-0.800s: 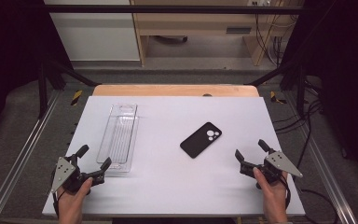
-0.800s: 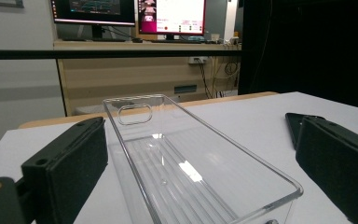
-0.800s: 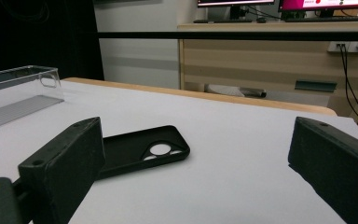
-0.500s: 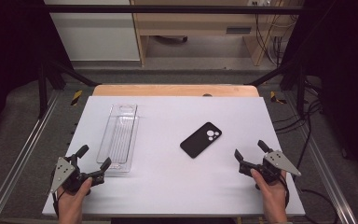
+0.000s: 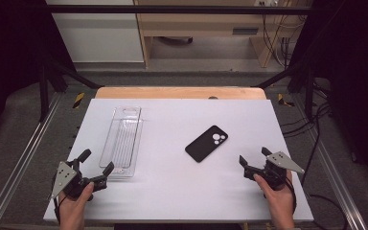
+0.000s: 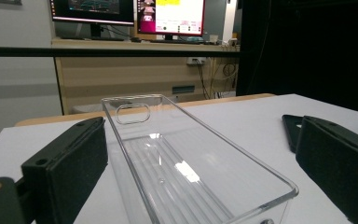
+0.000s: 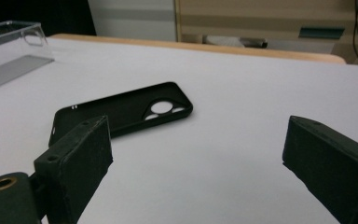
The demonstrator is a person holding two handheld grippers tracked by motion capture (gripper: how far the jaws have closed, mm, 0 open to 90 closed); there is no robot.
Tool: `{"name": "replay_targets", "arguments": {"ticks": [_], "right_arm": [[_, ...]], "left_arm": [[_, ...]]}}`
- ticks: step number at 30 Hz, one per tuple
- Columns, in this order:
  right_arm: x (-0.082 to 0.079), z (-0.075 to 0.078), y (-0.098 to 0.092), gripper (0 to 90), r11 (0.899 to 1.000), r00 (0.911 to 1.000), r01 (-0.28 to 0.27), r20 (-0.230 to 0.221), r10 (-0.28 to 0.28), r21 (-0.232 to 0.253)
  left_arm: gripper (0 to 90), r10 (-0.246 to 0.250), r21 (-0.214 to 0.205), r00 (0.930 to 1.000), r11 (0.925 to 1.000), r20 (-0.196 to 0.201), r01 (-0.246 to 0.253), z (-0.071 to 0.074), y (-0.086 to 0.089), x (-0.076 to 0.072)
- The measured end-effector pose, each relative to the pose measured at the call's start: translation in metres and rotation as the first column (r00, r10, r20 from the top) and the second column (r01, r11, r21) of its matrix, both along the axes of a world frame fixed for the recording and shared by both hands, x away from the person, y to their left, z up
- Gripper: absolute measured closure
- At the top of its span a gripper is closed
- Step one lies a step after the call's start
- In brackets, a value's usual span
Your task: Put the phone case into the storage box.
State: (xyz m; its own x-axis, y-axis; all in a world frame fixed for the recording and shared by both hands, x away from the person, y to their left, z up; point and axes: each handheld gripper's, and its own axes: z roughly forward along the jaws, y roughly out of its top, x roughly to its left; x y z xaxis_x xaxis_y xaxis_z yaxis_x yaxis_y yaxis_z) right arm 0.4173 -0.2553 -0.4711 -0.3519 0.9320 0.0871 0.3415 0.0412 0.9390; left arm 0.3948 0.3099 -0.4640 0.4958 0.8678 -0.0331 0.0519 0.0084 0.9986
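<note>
White table (image 5: 182, 191) with clear tray (image 5: 122, 139), black phone case (image 5: 206, 143)

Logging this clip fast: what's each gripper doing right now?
Left gripper: open, holding nothing, by the clear tray.
Right gripper: open, holding nothing, near the phone case.

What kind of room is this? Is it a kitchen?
Probably not a kitchen; it looks like a lab or workshop. A dark metal frame surrounds the white table, computer monitors glow on a bench, and cables hang behind.
</note>
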Motion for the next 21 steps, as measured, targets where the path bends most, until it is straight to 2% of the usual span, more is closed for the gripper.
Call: {"name": "replay_targets", "arguments": {"ticks": [3, 5, 6, 7, 8, 9, 10, 12, 15, 16, 17, 18, 19, 20, 21], "right_arm": [[0.001, 0.001, 0.002, 8.4, 1.000, 0.9989, -0.028, -0.039, 0.028, -0.012], [0.003, 0.001, 0.004, 9.0, 0.999, 0.9967, -0.041, -0.072, 0.039, -0.033], [0.004, 0.003, 0.007, 9.5, 0.996, 0.9936, -0.059, -0.100, 0.052, -0.065], [0.004, 0.003, 0.007, 9.5, 0.996, 0.9936, -0.059, -0.100, 0.052, -0.065], [0.005, 0.004, 0.009, 9.0, 0.994, 0.9900, -0.079, -0.123, 0.069, -0.077], [0.007, 0.007, 0.014, 9.5, 0.987, 0.9869, -0.100, -0.139, 0.083, -0.125], [0.007, 0.007, 0.014, 9.5, 0.987, 0.9869, -0.100, -0.139, 0.083, -0.125], [0.009, 0.010, 0.018, 10.3, 0.981, 0.9838, -0.113, -0.157, 0.088, -0.156], [0.016, 0.016, 0.021, 10.3, 0.977, 0.9772, -0.127, -0.190, 0.094, -0.170], [0.023, 0.021, 0.024, 11.1, 0.973, 0.9721, -0.140, -0.212, 0.100, -0.183], [0.023, 0.021, 0.024, 11.1, 0.973, 0.9721, -0.140, -0.212, 0.100, -0.183], [0.030, 0.025, 0.027, 14.4, 0.967, 0.9652, -0.155, -0.240, 0.105, -0.200], [0.030, 0.025, 0.027, 14.4, 0.967, 0.9652, -0.155, -0.240, 0.105, -0.200], [0.039, 0.027, 0.029, 13.6, 0.960, 0.9561, -0.172, -0.272, 0.109, -0.221], [0.039, 0.027, 0.029, 13.6, 0.960, 0.9561, -0.172, -0.272, 0.109, -0.221]], "left_arm": [[1.6, 0.000, 0.002, 1.0000, 1.0000, -0.005, 0.000, 0.000, 0.001, 0.001], [1.7, -0.001, 0.006, 1.0000, 1.0000, -0.006, 0.001, -0.001, 0.000, 0.001], [1.6, 0.000, 0.006, 1.0000, 1.0000, -0.005, 0.000, 0.000, 0.000, 0.000], [1.6, 0.001, 0.009, 1.0000, 1.0000, -0.003, -0.001, 0.000, 0.000, 0.000], [1.6, 0.003, 0.017, 1.0000, 0.9998, -0.002, -0.003, 0.000, 0.000, -0.001], [1.6, 0.007, 0.017, 1.0000, 0.9998, -0.001, -0.007, 0.001, 0.001, -0.002], [1.6, 0.007, 0.013, 1.0000, 0.9999, 0.000, -0.007, 0.001, 0.002, -0.002], [1.6, 0.008, 0.009, 1.0000, 0.9999, 0.001, -0.008, 0.001, 0.002, -0.002], [1.7, 0.007, 0.005, 1.0000, 1.0000, 0.002, -0.007, 0.001, 0.003, -0.001], [1.7, 0.006, 0.004, 1.0000, 1.0000, 0.001, -0.006, 0.001, 0.003, -0.001], [1.7, 0.007, 0.003, 1.0000, 1.0000, -0.001, -0.007, 0.001, 0.003, -0.001], [1.7, 0.008, 0.003, 1.0000, 1.0000, -0.002, -0.008, 0.001, 0.003, -0.001], [1.7, 0.008, 0.002, 1.0000, 1.0000, -0.003, -0.008, 0.001, 0.004, -0.001], [1.7, 0.008, 0.002, 1.0000, 1.0000, -0.003, -0.008, 0.001, 0.003, -0.002], [1.7, 0.008, 0.002, 1.0000, 1.0000, -0.002, -0.008, 0.001, 0.003, -0.002]]}}
